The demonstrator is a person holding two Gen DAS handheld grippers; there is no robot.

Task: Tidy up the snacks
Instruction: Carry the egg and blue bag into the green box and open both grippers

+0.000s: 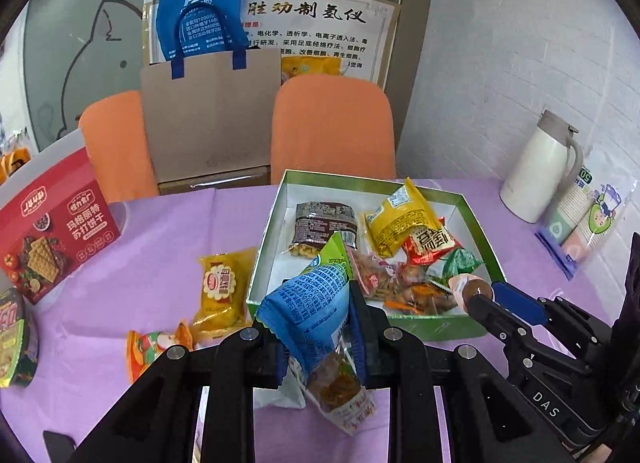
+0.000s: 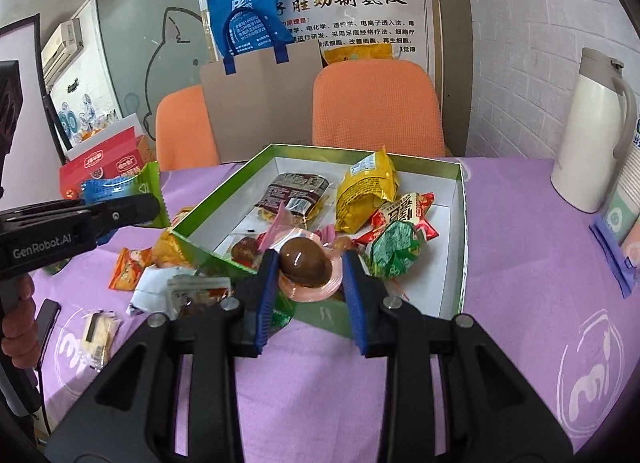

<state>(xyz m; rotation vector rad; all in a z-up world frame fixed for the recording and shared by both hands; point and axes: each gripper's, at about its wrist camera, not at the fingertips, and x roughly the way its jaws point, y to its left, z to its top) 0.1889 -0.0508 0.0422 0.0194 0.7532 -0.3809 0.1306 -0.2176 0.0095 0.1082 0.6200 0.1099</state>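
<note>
A green box point(image 1: 474, 219) with a white inside holds several snack packets on the purple tablecloth. My left gripper point(image 1: 316, 323) is shut on a blue and green snack packet point(image 1: 308, 307), held tilted just before the box's near left corner. In the right wrist view the same gripper point(image 2: 132, 201) and packet point(image 2: 116, 187) show at the left. My right gripper point(image 2: 308, 271) is shut on a brown braised egg in a pink packet point(image 2: 306, 261), above the box's near wall point(image 2: 324, 315). In the left wrist view the egg packet point(image 1: 470, 289) hangs over the box's near right corner.
Loose on the cloth left of the box lie a yellow packet point(image 1: 220, 287) and an orange packet point(image 1: 152, 347). A red cracker box point(image 1: 52, 223) stands far left. A white thermos point(image 2: 592, 127) and a pack of paper cups point(image 1: 584, 219) stand at the right. Two orange chairs point(image 1: 332, 127) are behind the table.
</note>
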